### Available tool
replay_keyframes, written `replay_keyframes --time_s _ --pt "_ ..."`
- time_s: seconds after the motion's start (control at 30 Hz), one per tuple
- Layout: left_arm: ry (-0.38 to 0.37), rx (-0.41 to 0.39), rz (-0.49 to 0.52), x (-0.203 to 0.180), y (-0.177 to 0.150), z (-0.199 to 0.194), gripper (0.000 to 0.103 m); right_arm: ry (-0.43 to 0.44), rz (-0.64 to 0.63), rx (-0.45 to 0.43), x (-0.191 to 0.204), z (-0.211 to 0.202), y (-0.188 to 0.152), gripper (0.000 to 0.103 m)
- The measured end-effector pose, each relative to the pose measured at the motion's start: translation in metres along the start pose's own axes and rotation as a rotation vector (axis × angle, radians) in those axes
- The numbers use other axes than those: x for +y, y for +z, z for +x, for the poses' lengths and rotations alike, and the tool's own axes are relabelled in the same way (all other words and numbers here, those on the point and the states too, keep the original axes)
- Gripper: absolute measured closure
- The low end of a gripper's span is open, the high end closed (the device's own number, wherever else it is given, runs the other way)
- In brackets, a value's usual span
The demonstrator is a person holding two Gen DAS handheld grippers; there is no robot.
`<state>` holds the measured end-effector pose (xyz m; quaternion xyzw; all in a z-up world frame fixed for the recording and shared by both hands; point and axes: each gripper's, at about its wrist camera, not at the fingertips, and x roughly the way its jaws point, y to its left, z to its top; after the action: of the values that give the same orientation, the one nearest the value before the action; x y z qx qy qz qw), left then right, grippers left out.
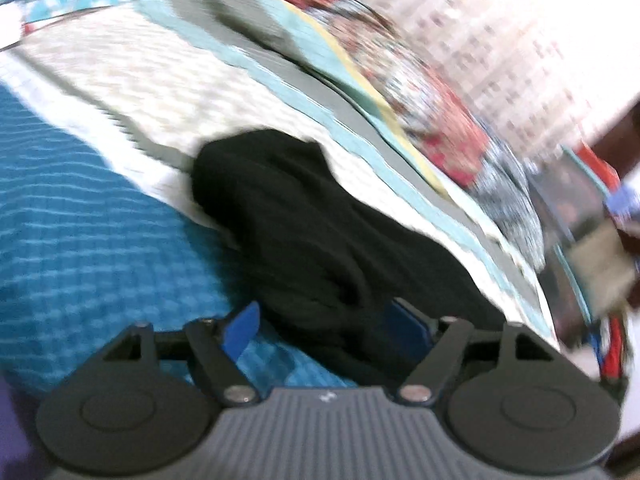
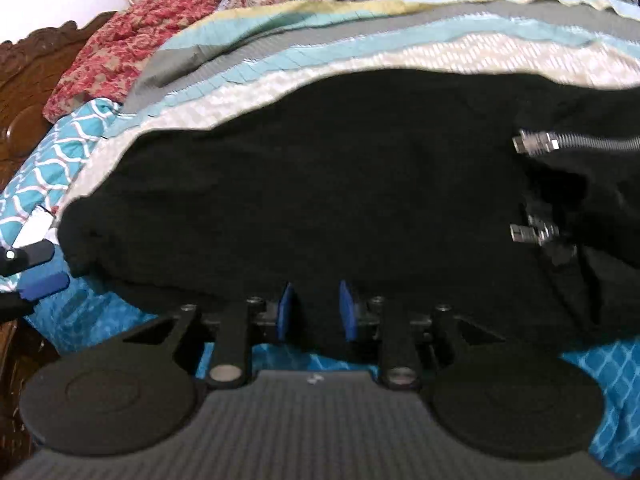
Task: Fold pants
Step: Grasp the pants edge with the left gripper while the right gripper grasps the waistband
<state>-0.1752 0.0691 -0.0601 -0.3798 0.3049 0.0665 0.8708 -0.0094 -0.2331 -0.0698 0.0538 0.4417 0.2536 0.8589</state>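
Observation:
The black pants [image 2: 320,192] lie bunched on a bed with a blue patterned sheet [image 2: 600,380]. Silver zippers [image 2: 536,144] show at the right. My right gripper [image 2: 316,312] sits at the near edge of the pants with black cloth between its blue pads, the jaws nearly closed on it. In the left wrist view the pants [image 1: 304,232] run away from my left gripper [image 1: 324,328]. Its blue fingers [image 1: 242,330] stand wide apart with cloth lying between them. The left gripper also shows at the left edge of the right wrist view [image 2: 36,276].
A striped quilt in white, teal and grey [image 2: 360,48] lies behind the pants. Floral red clothes [image 2: 132,40] pile up beyond it. A carved wooden headboard [image 2: 28,80] stands at the left. The left wrist view is blurred; clutter [image 1: 592,248] lies at its right.

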Motion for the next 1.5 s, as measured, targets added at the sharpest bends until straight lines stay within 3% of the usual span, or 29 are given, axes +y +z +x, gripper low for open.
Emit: replay_keyframes --time_s 0.17,0.33,0.43,0.47,0.5,0.53,0.57,0.67,0.8,0.97,1.1,1.17,1.27,1.3,1.37,1.5 --pt "-0.019 -0.044 -0.188 0.04 0.028 0.001 0.005 0.088 -0.058 -0.068 0.032 -0.002 0.027 0.073" --pt "-0.049 0.014 -0.277 0.053 0.042 0.041 0.0 0.288 -0.055 0.006 0.071 0.039 0.057 0.077" --pt "-0.047 0.034 -0.282 0.052 0.041 0.067 0.001 0.359 -0.012 0.09 0.091 0.075 0.063 0.077" --pt "-0.044 0.021 -0.267 0.05 0.042 0.072 0.006 0.372 0.009 0.16 0.094 0.096 0.062 0.077" --pt "-0.044 0.009 -0.249 0.047 0.042 0.077 0.028 0.35 0.035 0.242 0.096 0.118 0.057 0.079" --pt "-0.028 0.017 -0.238 0.044 0.042 0.083 0.039 0.305 0.063 0.3 0.095 0.136 0.049 0.08" --pt "0.004 0.023 -0.234 0.042 0.042 0.086 0.059 0.309 0.102 0.278 0.09 0.144 0.042 0.081" --pt "0.011 0.005 -0.236 0.045 0.039 0.084 0.069 0.311 0.092 0.264 0.092 0.143 0.044 0.081" --pt "0.009 -0.031 -0.212 0.033 0.036 0.071 0.074 0.343 0.14 0.264 0.083 0.139 0.049 0.079" --pt "0.032 -0.129 0.036 -0.03 0.027 0.045 0.074 0.361 0.257 0.163 0.053 0.116 0.047 0.076" --pt "0.061 -0.165 0.335 -0.097 0.003 0.042 0.074 0.344 0.395 0.046 0.007 0.081 0.045 0.076" --pt "0.064 -0.147 0.491 -0.128 -0.015 0.054 0.073 0.308 0.446 -0.031 -0.018 0.057 0.043 0.076" --pt "0.092 -0.057 0.708 -0.166 -0.05 0.083 0.058 0.248 0.479 -0.135 -0.047 0.02 0.04 0.075" --pt "0.094 -0.01 0.777 -0.175 -0.063 0.094 0.05 0.236 0.486 -0.158 -0.054 0.012 0.038 0.071" --pt "0.105 0.09 0.888 -0.186 -0.09 0.11 0.048 0.204 0.505 -0.189 -0.065 0.002 0.033 0.061" --pt "0.074 0.067 1.016 -0.192 -0.111 0.091 0.03 0.198 0.575 -0.199 -0.075 0.006 0.027 0.043"
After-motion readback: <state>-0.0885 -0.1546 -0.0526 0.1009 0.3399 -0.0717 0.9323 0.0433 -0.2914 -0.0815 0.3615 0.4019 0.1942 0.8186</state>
